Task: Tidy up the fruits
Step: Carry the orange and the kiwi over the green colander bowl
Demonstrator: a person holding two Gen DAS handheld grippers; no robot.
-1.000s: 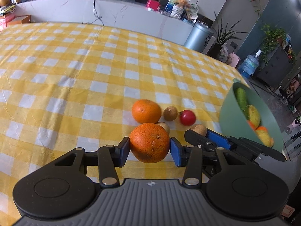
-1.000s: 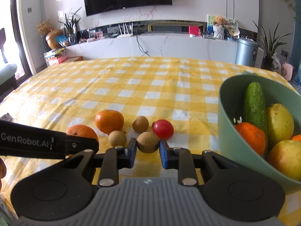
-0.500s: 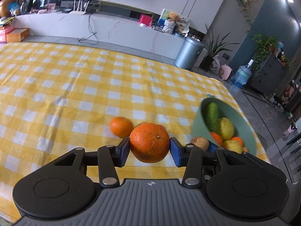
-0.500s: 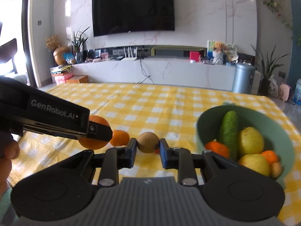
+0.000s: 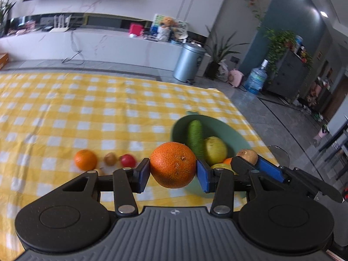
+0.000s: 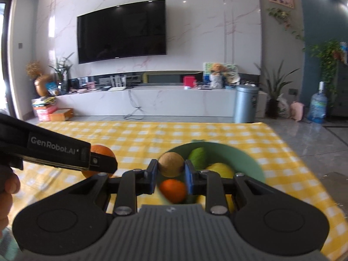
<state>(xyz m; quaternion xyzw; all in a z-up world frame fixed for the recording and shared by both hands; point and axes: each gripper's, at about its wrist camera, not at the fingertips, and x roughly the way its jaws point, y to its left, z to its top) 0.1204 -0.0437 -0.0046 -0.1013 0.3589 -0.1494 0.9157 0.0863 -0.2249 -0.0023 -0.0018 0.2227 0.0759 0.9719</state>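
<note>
Mid-transfer toward the green bowl (image 5: 237, 134), both loads carried clear of the worktop (image 5: 65, 113). Left gripper (image 5: 173, 175) clamped on the large orange (image 5: 173, 164), centre of the left wrist view, with the bowl just behind and to the right. Right gripper (image 6: 170, 173) pinched on a small brown round fruit (image 6: 170, 164), centre of the right wrist view, lined up in front of the bowl's (image 6: 248, 163) opening. Already in the bowl: cucumber (image 5: 195, 134), yellow pear-like fruit (image 5: 214, 150), a small orange (image 6: 173, 190). Left on the cloth at lower left: small orange (image 5: 85, 159), brown fruit (image 5: 110, 158), red fruit (image 5: 127, 160).

Next, probably: carry each fruit over the rim, lower close to the pile, then part the jaws, one gripper at a time to avoid crowding. Worth releasing low, so that round fruit cannot bounce out.
</note>
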